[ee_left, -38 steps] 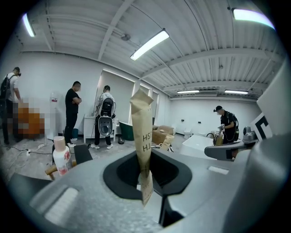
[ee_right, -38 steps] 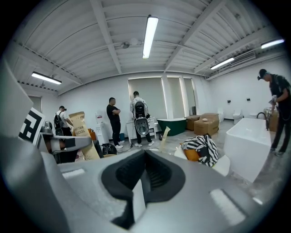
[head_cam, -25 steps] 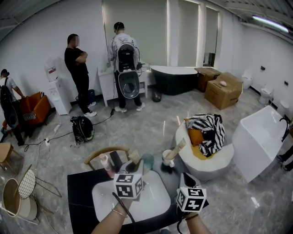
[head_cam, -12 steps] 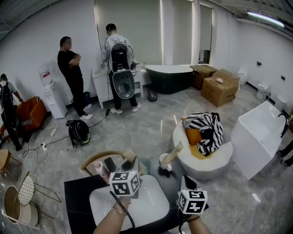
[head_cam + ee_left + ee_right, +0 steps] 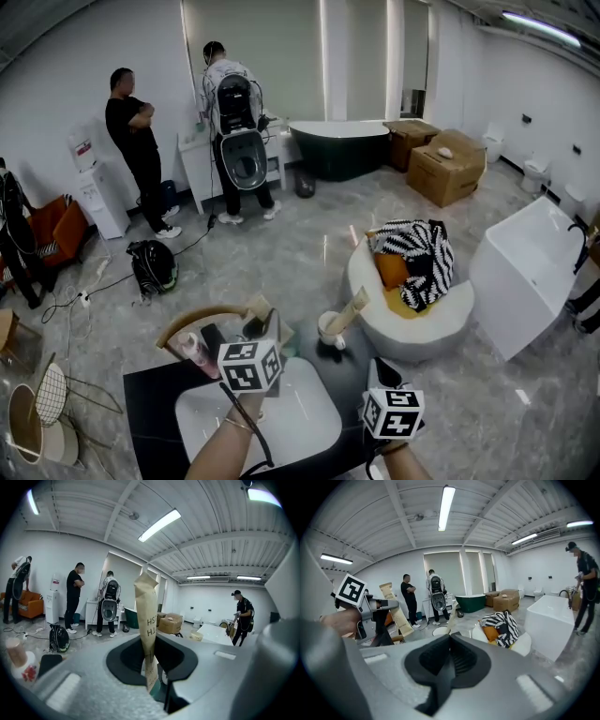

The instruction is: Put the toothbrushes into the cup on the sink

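The left hand-held gripper [image 5: 157, 693] has its jaws nipped in tight on a toothbrush in a brown paper sleeve [image 5: 146, 616]. The sleeve stands nearly upright, its crimped top well above the jaws, with dark print running down its face. Seen from the head view, this gripper hangs over the far edge of the white sink [image 5: 309, 427], at about twelve o'clock from the basin's middle.

The right hand-held gripper [image 5: 450, 644] is closed right up, pad against pad, with nothing between them. It sits low at about four o'clock from the sink, over the near right corner of the black bench [image 5: 150, 403].

The white cup [image 5: 328, 328] stands on the bench's far right corner, at roughly one o'clock from the basin and just to the right of the held toothbrush. It already has a second sleeved toothbrush [image 5: 349, 307] in it, which leans out towards two o'clock. The held toothbrush is near the cup but not over its mouth, and the two sleeves are apart.

A pink bottle [image 5: 191, 349] stands on the bench at about ten o'clock from the basin, with a dark flat object just beside it.

Past the bench, at two o'clock, is a round white chair [image 5: 450, 328] with a black-and-white striped cloth [image 5: 420, 258] heaped on it. Two people [image 5: 131, 141] stand by the far wall at eleven o'clock.
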A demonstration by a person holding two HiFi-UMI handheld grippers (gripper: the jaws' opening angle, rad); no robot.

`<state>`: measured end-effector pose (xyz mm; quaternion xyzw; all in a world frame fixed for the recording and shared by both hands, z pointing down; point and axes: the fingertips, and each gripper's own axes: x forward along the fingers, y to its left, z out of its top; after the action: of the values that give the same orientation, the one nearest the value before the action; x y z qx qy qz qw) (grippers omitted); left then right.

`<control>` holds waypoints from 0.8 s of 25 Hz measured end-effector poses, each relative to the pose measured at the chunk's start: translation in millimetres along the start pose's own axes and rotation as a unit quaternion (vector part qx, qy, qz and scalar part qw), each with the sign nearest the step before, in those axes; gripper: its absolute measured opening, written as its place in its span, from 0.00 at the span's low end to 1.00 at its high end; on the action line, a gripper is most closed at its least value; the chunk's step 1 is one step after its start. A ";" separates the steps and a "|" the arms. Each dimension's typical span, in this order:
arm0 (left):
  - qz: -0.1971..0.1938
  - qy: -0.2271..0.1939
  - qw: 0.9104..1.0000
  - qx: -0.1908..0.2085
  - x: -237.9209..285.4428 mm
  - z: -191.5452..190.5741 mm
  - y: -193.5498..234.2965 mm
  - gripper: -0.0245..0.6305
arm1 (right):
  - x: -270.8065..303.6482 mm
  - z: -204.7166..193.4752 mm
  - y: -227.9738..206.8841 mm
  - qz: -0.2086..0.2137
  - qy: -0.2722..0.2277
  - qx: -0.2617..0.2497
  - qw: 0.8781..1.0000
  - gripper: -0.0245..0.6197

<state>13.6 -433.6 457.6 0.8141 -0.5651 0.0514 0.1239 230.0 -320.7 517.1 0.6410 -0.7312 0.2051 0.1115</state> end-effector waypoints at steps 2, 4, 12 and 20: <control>0.002 0.002 1.000 0.001 5.4 -3.4 1.7 0.11 | 2.6 -3.7 -4.3 -0.002 0.003 0.003 1.000 0.04; 0.004 0.005 1.000 0.001 10.8 -7.5 3.1 0.11 | 5.2 -7.2 -9.7 -0.004 0.006 0.008 1.000 0.04; 0.013 0.029 0.999 0.008 28.3 -28.1 5.2 0.11 | 17.2 -16.0 -27.8 -0.010 0.016 0.027 0.999 0.04; 0.020 0.054 0.998 0.013 38.7 -48.5 9.1 0.11 | 29.7 -28.8 -36.8 -0.008 0.031 0.040 0.999 0.04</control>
<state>21.6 -459.1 514.3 0.8001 -0.5732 0.1047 0.1424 258.7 -337.9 561.2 0.6440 -0.7136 0.2528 0.1103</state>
